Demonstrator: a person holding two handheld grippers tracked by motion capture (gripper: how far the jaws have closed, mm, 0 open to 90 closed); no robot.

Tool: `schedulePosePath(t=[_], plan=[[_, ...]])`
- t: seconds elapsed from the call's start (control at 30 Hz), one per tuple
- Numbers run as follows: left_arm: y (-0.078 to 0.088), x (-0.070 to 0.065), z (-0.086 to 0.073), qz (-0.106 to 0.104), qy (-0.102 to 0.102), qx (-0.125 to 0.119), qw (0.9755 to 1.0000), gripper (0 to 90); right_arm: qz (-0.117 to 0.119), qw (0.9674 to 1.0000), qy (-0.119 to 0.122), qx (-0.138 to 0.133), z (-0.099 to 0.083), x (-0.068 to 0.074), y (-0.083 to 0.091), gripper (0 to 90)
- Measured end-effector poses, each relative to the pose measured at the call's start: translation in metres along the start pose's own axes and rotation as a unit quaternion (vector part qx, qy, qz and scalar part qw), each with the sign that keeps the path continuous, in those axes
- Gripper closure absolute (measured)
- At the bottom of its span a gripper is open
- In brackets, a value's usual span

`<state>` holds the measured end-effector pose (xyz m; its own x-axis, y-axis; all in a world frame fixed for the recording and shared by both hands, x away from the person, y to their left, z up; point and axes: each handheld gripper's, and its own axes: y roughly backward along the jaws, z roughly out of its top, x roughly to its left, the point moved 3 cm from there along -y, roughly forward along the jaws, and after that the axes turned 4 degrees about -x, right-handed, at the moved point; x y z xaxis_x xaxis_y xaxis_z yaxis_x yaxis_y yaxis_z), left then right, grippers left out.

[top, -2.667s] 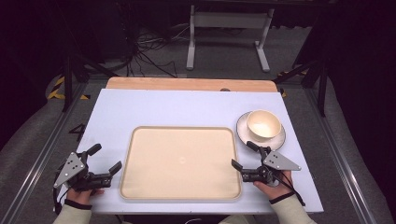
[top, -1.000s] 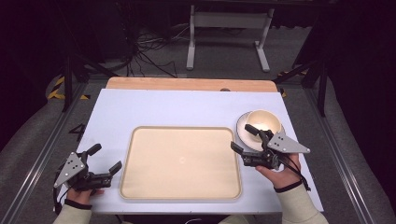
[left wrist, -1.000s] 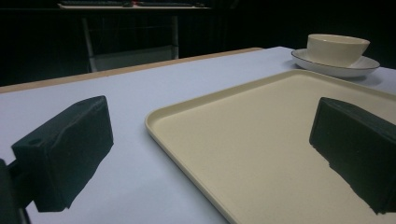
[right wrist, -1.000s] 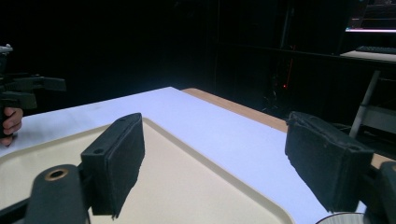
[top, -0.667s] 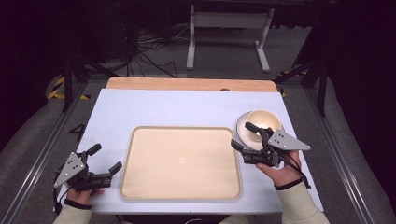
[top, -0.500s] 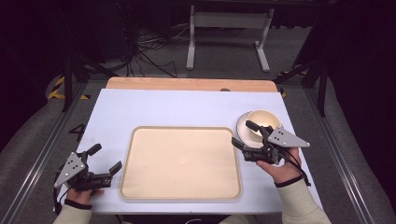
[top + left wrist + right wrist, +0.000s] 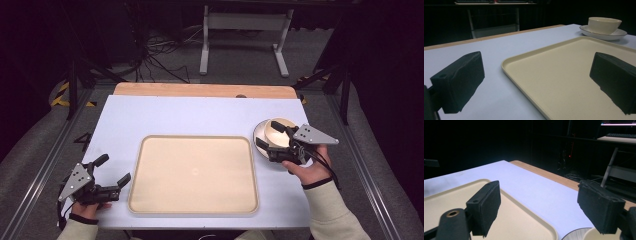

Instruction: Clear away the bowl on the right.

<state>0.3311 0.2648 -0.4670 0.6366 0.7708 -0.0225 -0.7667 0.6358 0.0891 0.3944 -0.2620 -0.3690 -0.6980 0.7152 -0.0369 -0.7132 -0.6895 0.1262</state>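
The bowl (image 7: 278,131) sits on its saucer (image 7: 260,137) beside the tray (image 7: 194,172); the right gripper (image 7: 267,135) hovers wide open and empty, apparently lining up on the rim, while the left gripper (image 7: 112,170) waits open.

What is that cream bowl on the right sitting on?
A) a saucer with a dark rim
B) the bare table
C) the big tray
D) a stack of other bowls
A: the left gripper view shows the bowl resting on a saucer with a dark rim, beside the tray.
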Motion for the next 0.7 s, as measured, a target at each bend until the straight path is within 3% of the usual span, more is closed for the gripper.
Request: schedulePosePath(t=[0.33,0.4,0.53,0.7], plan=[[0.0,0.0,0.0,0.0,0.001,0.0,1.0,0.2,-0.019,0.9998,0.002,0.008,0.007,-0.02,0.002,20.0],[0.0,0.0,0.0,0.0,0.001,0.0,1.0,0.2,-0.025,0.9995,0.012,0.015,0.008,-0.025,0.004,22.9],[0.0,0.0,0.0,0.001,0.0,0.0,1.0,0.2,-0.038,0.9992,0.007,0.013,0.01,-0.03,0.007,23.0],[0.0,0.0,0.0,0.001,0.001,0.0,1.0,0.2,-0.049,0.9981,0.013,0.034,0.012,-0.04,0.009,24.3]])
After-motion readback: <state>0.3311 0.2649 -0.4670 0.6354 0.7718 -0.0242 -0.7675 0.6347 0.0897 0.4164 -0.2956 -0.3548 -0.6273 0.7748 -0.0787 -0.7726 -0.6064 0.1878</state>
